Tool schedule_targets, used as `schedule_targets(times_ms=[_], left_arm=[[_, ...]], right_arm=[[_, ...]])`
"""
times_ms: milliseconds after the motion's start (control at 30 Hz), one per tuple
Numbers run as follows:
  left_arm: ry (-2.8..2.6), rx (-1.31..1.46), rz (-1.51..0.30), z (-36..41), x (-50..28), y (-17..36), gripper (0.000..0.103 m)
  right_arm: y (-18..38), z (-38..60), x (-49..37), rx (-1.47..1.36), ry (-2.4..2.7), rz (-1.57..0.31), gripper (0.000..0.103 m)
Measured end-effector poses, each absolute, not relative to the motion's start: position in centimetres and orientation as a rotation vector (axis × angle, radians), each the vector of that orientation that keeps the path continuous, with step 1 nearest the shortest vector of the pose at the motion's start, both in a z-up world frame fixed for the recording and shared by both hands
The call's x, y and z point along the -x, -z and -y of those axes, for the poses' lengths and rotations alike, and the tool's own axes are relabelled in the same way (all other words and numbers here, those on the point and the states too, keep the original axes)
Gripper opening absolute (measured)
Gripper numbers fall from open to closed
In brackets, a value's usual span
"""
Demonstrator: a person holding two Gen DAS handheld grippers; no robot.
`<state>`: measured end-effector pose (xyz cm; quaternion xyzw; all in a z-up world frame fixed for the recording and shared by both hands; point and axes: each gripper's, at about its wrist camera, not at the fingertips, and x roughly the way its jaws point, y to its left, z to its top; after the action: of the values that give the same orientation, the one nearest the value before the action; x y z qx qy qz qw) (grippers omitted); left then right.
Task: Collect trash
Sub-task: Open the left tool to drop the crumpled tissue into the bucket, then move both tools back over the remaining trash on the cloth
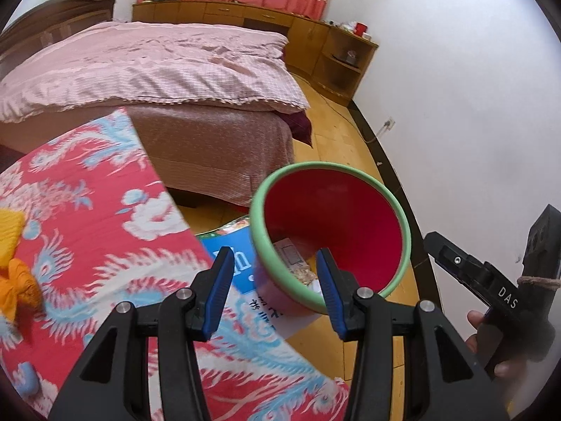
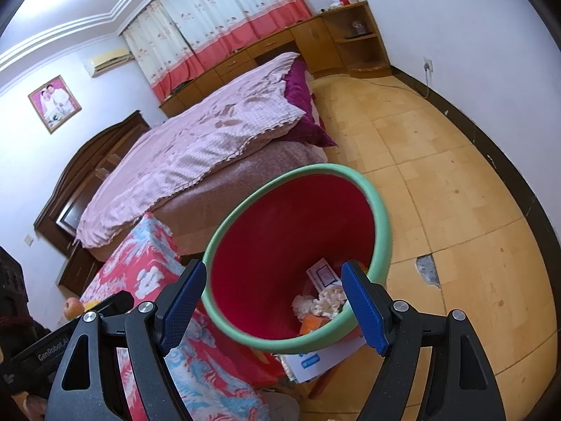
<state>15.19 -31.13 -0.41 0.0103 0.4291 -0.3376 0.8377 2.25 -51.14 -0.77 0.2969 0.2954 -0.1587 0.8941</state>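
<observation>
Left gripper (image 1: 277, 291): jaws apart, nothing between them; it hangs over the edge of the red cloth, aimed toward the bin.
Right gripper (image 2: 275, 301): jaws apart and holding nothing, straddling the near rim of the bin from above.
Bin (image 1: 328, 172): red inside with a pale green rim (image 2: 380, 228), standing on the yellow floor just beside the cloth-covered surface.
Trash (image 2: 324, 300): inside the bin at its bottom, a white crumpled wad, a printed white card and an orange scrap, lying in a loose heap.
Red cloth (image 1: 87, 210): red with blue and white bird pattern, covering a raised surface left of the bin.
Orange bundle (image 1: 21, 280): sits on the cloth at its far left edge.
Blue and white paper (image 1: 238, 259): lies partly under the bin, one corner poking out onto the floor.
Bed (image 1: 157, 63): beyond the cloth, under a pink quilt.
Floor (image 2: 455, 193): yellow tiles, with a chipped grey patch right of the bin.
</observation>
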Motion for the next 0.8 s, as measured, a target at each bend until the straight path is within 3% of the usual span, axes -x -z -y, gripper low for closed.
schedule_targets(times_ms=[800], left_arm=[[0.471, 0.12, -0.867, 17.5, -15.0, -0.6, 0.049]], right_arm=[[0.4, 41.4, -5.4, -0.506, 0.116, -0.706, 0.08]])
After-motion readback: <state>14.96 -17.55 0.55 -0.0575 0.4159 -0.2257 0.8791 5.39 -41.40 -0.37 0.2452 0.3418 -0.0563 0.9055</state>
